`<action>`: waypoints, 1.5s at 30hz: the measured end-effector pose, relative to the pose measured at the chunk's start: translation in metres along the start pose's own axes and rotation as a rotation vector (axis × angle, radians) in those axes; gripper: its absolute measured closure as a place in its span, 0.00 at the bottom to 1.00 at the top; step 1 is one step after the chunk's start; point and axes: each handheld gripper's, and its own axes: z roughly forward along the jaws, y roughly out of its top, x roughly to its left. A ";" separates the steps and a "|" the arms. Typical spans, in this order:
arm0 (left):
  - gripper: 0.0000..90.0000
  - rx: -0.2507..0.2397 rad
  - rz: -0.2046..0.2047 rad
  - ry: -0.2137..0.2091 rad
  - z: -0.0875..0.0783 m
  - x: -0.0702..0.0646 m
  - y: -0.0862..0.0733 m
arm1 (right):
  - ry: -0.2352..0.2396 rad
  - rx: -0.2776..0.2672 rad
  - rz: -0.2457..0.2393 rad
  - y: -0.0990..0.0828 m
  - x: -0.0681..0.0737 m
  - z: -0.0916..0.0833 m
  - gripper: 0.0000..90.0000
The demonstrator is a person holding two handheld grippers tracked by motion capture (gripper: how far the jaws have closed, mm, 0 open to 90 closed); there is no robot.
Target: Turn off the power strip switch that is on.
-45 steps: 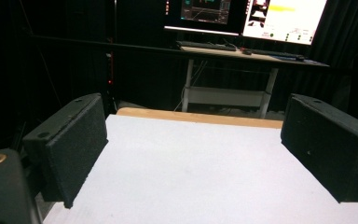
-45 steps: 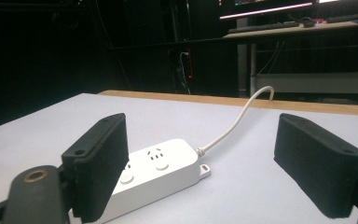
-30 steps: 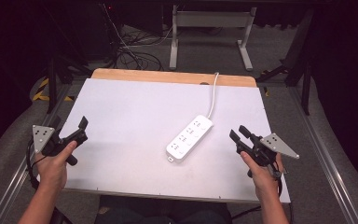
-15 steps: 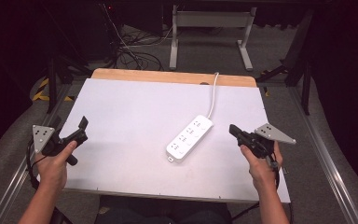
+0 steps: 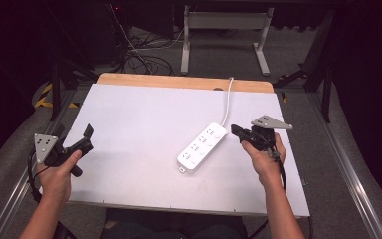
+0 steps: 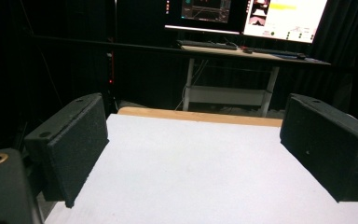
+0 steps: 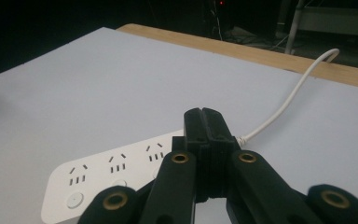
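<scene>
Both grippers, left (image 5: 82, 139) and right (image 5: 236, 132), are black, each topped by a grey three-cornered plate with small holes and trailing a black cable. Brass-ringed screws stud the arms; the pads (image 6: 77, 144) are rough black foam. Forearms are bare.

power strip (image 5: 201, 148) smooth glossy white plastic; table (image 5: 129, 129) matt white, bare wood strip at far edge; left gripper (image 6: 196, 154) pads rough black foam.

Bare white table (image 5: 129, 124) lies open from nine o'clock through twelve. The power strip (image 5: 201, 148) sits toward three o'clock of centre, its cord (image 5: 227, 99) running off toward twelve o'clock; they alone obstruct.
</scene>
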 end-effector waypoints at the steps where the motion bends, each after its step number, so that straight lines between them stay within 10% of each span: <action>1: 0.09 0.000 0.000 0.001 0.000 0.000 0.000 | -0.001 0.011 -0.005 0.001 0.001 0.004 1.00; 21: 0.10 0.003 0.012 0.000 -0.001 0.000 0.000 | -0.030 0.235 -0.056 -0.010 0.002 0.082 1.00; 45: 0.10 0.006 0.021 -0.011 -0.001 -0.002 0.000 | -0.057 0.267 -0.049 -0.023 -0.003 0.091 1.00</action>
